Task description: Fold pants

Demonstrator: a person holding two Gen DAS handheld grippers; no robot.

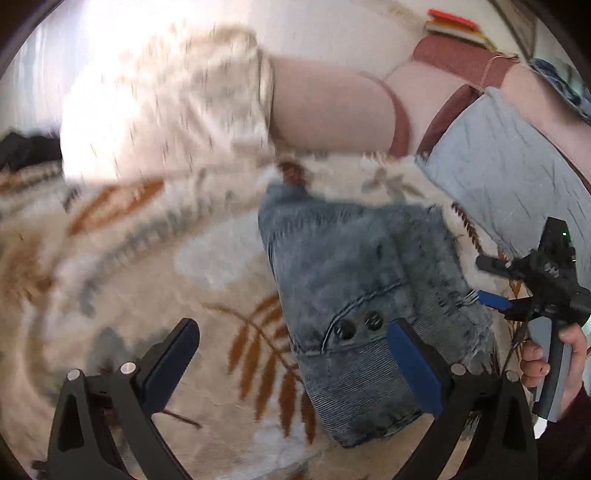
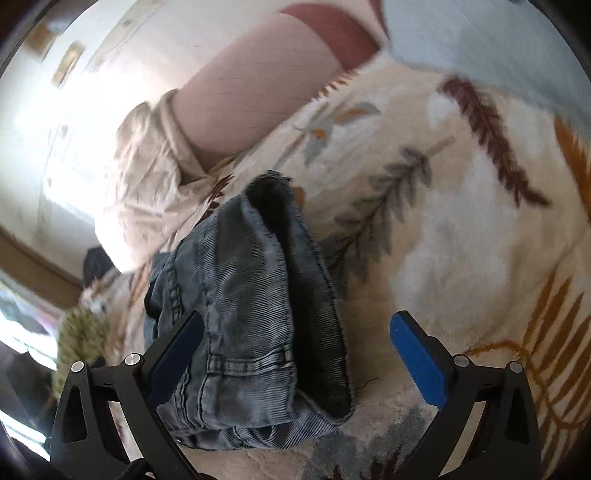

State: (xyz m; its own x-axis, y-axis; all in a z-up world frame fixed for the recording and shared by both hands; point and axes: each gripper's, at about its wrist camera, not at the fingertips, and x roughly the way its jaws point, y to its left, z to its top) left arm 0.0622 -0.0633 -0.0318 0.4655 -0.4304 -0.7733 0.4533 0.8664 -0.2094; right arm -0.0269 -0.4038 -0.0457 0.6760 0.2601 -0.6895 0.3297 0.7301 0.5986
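The grey-blue denim pants (image 1: 354, 295) lie folded into a thick bundle on a cream blanket with leaf prints (image 1: 147, 280). Two dark buttons and a pocket seam show on top. My left gripper (image 1: 295, 354) hovers open just above the bundle's near edge, its right pad over the denim and its left pad over the blanket. My right gripper (image 1: 484, 280), held by a hand (image 1: 535, 362), is at the bundle's right edge. In the right wrist view the pants (image 2: 251, 295) sit between the pads of the open right gripper (image 2: 295, 343), toward the left pad, which holds nothing.
Pillows line the far side of the bed: a cream patterned one (image 1: 159, 103), a pink one (image 1: 325, 107), a light blue quilted one (image 1: 498, 162). A stack of books (image 1: 454, 26) sits behind them. A yellow-green fuzzy item (image 2: 77, 339) lies at the left.
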